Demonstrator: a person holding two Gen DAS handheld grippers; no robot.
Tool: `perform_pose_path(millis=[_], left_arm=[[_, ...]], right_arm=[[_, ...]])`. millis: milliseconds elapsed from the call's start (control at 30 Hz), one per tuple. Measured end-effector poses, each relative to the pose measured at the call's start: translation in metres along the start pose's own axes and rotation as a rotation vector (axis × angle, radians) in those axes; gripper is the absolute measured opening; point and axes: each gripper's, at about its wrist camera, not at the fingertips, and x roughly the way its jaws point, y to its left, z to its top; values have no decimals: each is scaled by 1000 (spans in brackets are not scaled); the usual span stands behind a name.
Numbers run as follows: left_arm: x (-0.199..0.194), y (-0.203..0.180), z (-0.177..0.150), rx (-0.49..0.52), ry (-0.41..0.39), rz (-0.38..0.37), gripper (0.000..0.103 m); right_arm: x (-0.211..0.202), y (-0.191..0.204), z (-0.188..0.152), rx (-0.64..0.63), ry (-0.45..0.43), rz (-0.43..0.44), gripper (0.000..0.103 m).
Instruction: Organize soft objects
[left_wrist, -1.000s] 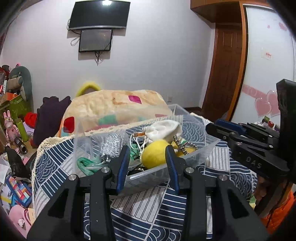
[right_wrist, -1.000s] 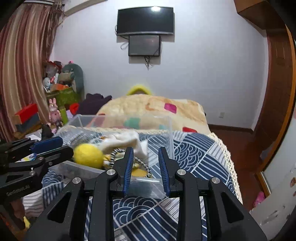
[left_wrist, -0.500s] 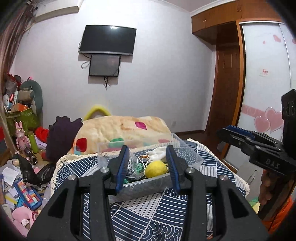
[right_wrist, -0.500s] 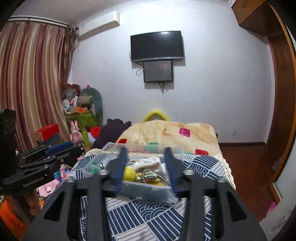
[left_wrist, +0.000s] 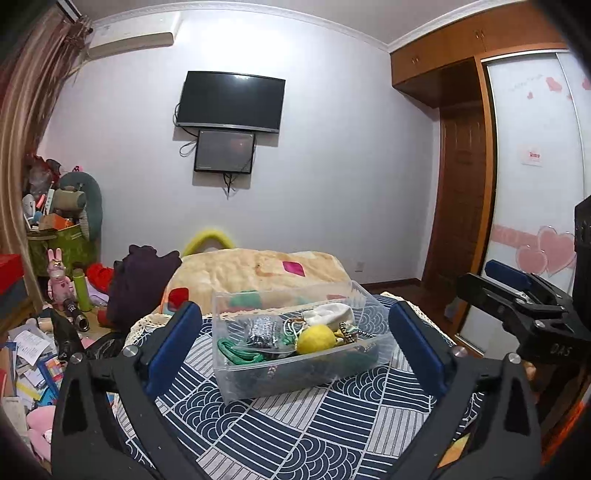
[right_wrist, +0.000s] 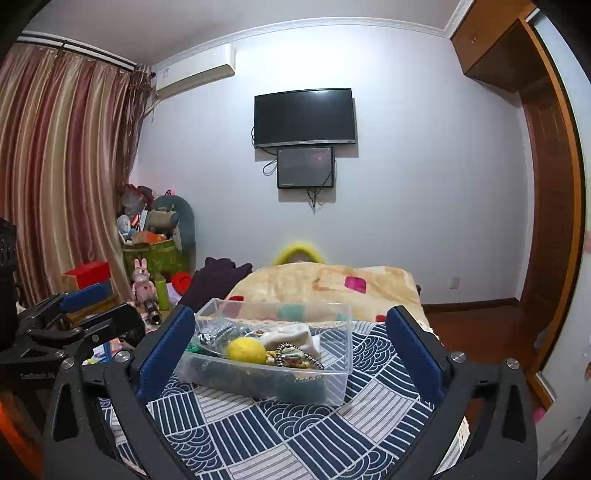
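Observation:
A clear plastic bin (left_wrist: 354, 380) (right_wrist: 332, 384) sits on a table with a blue-and-white patterned cloth (left_wrist: 295, 435) (right_wrist: 280, 432). In it lie a yellow ball (left_wrist: 316, 339) (right_wrist: 246, 350), a white cloth (left_wrist: 332, 314) (right_wrist: 291, 334), green cord (left_wrist: 240, 353), a silver mesh piece (left_wrist: 263, 331) and a beaded string (right_wrist: 291, 354). My left gripper (left_wrist: 295, 345) is open and empty, held back from the bin. My right gripper (right_wrist: 291, 345) is open and empty too. Each gripper shows at the edge of the other's view, the right (left_wrist: 517, 306) and the left (right_wrist: 74, 317).
Behind the table lies a beige quilt (left_wrist: 258, 273) (right_wrist: 325, 288) with a dark purple plush (left_wrist: 140, 280) beside it. Toys, boxes and papers (left_wrist: 37, 332) clutter the floor at left. A wooden door (left_wrist: 461, 221) and wardrobe stand at right. Curtains (right_wrist: 55, 184) hang at left.
Both grippers have drawn back and up from the bin and opened wide. The bin now looks smaller and sits whole between the fingers.

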Motion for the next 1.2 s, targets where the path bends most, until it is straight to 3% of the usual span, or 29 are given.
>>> perform_pose_path(millis=[1200], left_arm=[[-6, -5, -6, 34, -16, 29, 103]], right_arm=[[-8, -1, -3, 6, -8, -3, 103]])
